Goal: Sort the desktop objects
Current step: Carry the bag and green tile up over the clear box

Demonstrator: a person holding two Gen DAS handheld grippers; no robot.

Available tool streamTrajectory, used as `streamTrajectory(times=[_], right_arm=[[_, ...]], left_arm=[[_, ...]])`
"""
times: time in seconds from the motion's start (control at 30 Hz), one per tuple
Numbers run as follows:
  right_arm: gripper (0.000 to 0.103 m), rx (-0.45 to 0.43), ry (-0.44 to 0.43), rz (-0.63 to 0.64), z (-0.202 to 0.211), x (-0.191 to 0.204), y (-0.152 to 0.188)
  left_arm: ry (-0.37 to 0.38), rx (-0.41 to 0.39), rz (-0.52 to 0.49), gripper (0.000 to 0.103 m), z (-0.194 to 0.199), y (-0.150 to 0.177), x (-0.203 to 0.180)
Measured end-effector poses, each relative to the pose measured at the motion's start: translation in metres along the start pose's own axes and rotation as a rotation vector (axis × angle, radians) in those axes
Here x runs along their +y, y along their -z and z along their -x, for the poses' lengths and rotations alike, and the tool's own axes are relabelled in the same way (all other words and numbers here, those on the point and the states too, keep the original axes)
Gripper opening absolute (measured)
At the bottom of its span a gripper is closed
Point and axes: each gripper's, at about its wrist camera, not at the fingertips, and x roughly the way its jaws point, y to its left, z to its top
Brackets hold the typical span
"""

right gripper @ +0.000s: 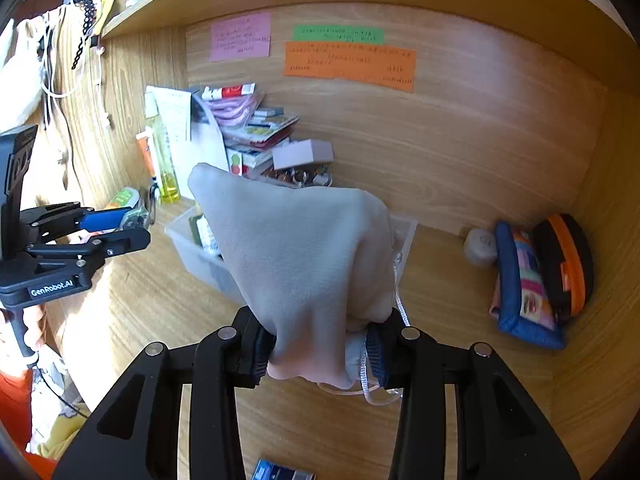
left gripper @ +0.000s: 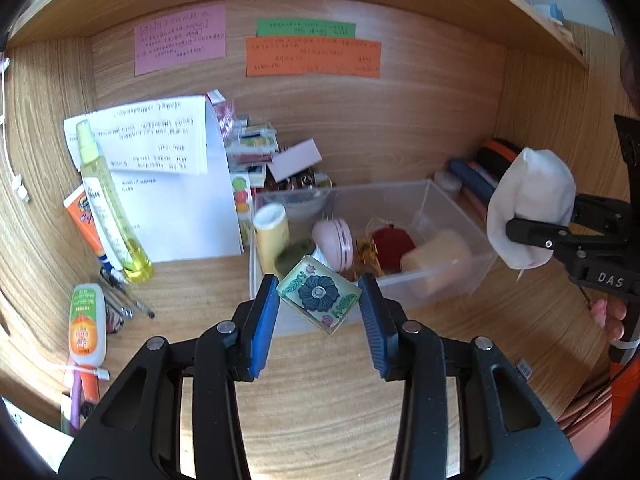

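Clear plastic bin (left gripper: pixel 436 216) as landmark, on the wood-grain table (left gripper: pixel 320 392) against the back panel. Left claw (left gripper: pixel 319 312) just in front of the bin's near wall, blue ribbed pads on either side of a square glossy floral tile (left gripper: pixel 319 293); tile tilted, corners touching or almost touching both pads, so apparently clamped, though contact at the right pad hard to confirm. Right claw (right gripper: pixel 320 350) to the right of the bin and above table level, closed on a soft pale cloth pouch (right gripper: pixel 296 264) with a white drawstring (right gripper: pixel 400 304) hanging from its gathered end; pouch bulk blocking most of the bin in the right wrist view.

Inside the bin: yellow cylindrical cup (left gripper: pixel 272 236) with a white rim, pink rounded case (left gripper: pixel 333 242), dark red round piece (left gripper: pixel 394 242), beige block (left gripper: pixel 436 258), gold tassel-like tangle (left gripper: pixel 366 250).

Left of the bin: tall yellow-green spray bottle (left gripper: pixel 110 204), orange tube (left gripper: pixel 84 220), white squeeze bottle (left gripper: pixel 87 322) with orange label, loose brushes (left gripper: pixel 126 300), leaning white papers (left gripper: pixel 168 184). Behind the bin: stacked small boxes (left gripper: pixel 256 148). Right of the bin: blue patchwork pouch (right gripper: pixel 524 284) and black case (right gripper: pixel 568 264) with an orange zip. On the back panel above: pink note (left gripper: pixel 180 38), green note (left gripper: pixel 306 28), orange note (left gripper: pixel 313 57).
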Motion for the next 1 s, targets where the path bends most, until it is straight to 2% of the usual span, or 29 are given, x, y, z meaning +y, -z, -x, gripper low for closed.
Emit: streamTrajectory(times=[0.27,0.53,1.0], right_arm=[[0.036,-0.027,-0.010,0.000,-0.015,-0.007,-0.026],[0.036,-0.012,-0.031,-0.007,-0.048,-0.014,-0.044],[0.036,0.066,-0.025,-0.027,-0.108,-0.034,-0.048]], left_arm=[[0.019,-0.011,-0.011,0.040,-0.015,-0.031,0.008],[0.040,0.009,-0.024,0.040,-0.047,-0.052,0.007],[0.108,0.077,-0.039,0.040,-0.101,-0.055,-0.003]])
